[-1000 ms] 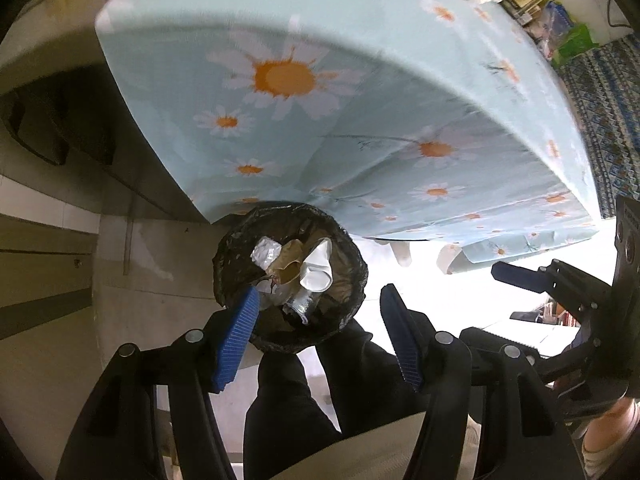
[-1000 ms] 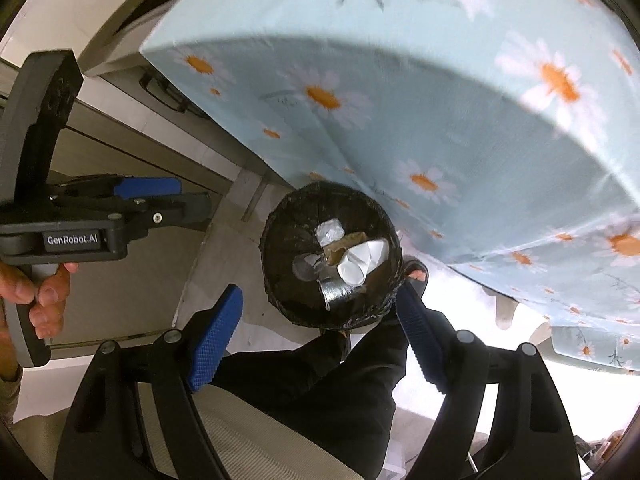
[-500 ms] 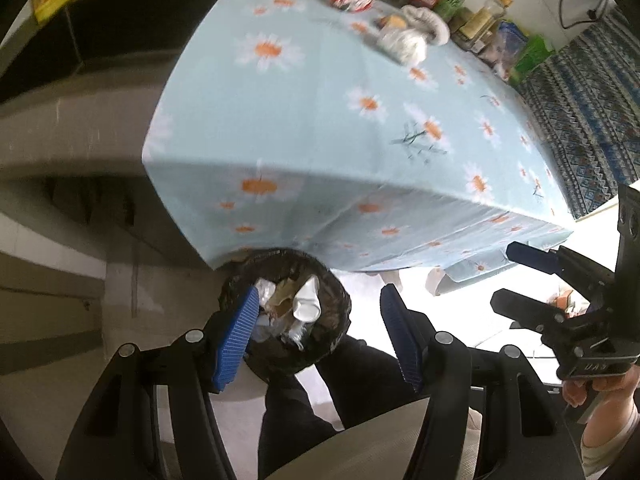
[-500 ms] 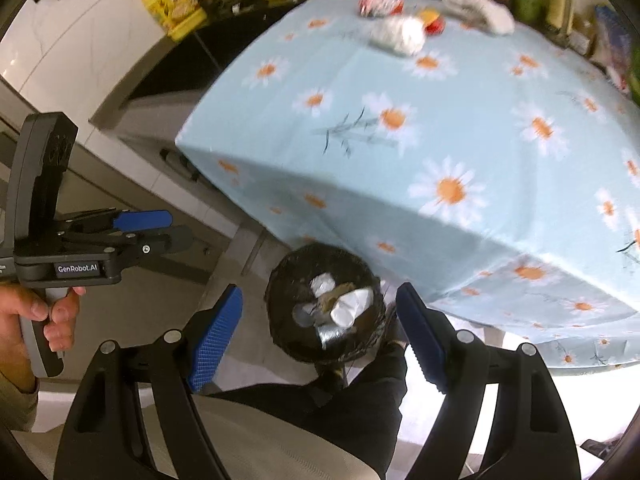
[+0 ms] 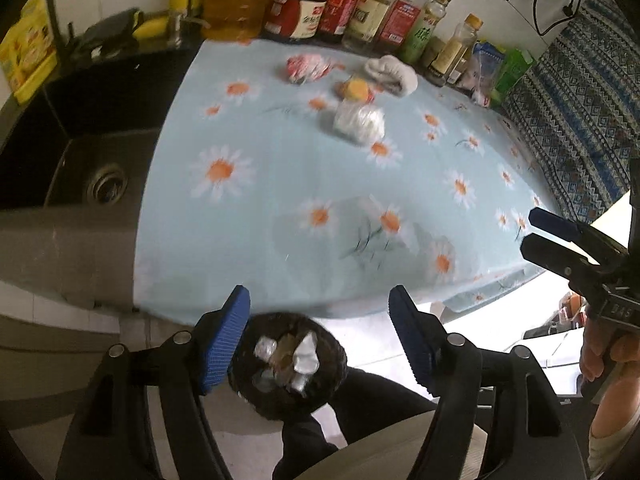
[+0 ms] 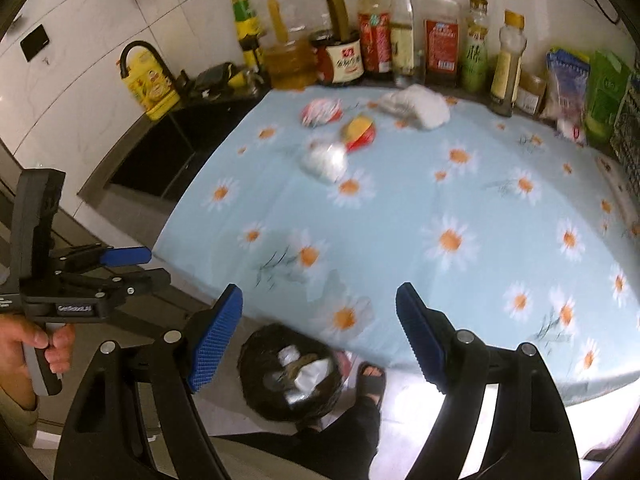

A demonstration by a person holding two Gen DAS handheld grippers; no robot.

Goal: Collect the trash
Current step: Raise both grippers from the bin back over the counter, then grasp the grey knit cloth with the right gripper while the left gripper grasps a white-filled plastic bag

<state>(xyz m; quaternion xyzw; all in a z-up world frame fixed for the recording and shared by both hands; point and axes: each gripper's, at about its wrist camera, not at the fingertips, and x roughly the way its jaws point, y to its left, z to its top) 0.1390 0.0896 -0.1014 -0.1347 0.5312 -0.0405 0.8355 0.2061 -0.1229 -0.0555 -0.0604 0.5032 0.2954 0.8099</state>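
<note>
The left gripper [image 5: 320, 336] is spread wide with nothing between its blue pads [image 5: 224, 348], held above the near edge of a table covered in a pale blue daisy tablecloth [image 5: 280, 184]. The right gripper [image 6: 318, 338] is likewise wide open and empty, and in its own view it hangs over the same near edge. Each tool shows in the other's camera: the right one at the far right of the left view, held in a hand [image 5: 608, 356], the left one at the far left of the right view, gripped by a hand [image 6: 28, 344]. Below the table edge, on the floor, stands a bin lined with a black bag [image 6: 292, 376] — it already holds crumpled white and silvery scraps, and it sits beside a sandalled foot [image 6: 370, 378]. Trash still lies on the far half of the cloth: a clear crumpled plastic wad [image 6: 324, 160], a red and yellow wrapper [image 6: 360, 132] just behind it, a red and white wrapper [image 6: 320, 112] to the left, and a white cloth [image 6: 416, 106] near the back. A row of bottles [image 6: 400, 40] lines the wall behind the table, and a dark sink [image 5: 92, 176] sits to the left — the frames are somewhat blurred
</note>
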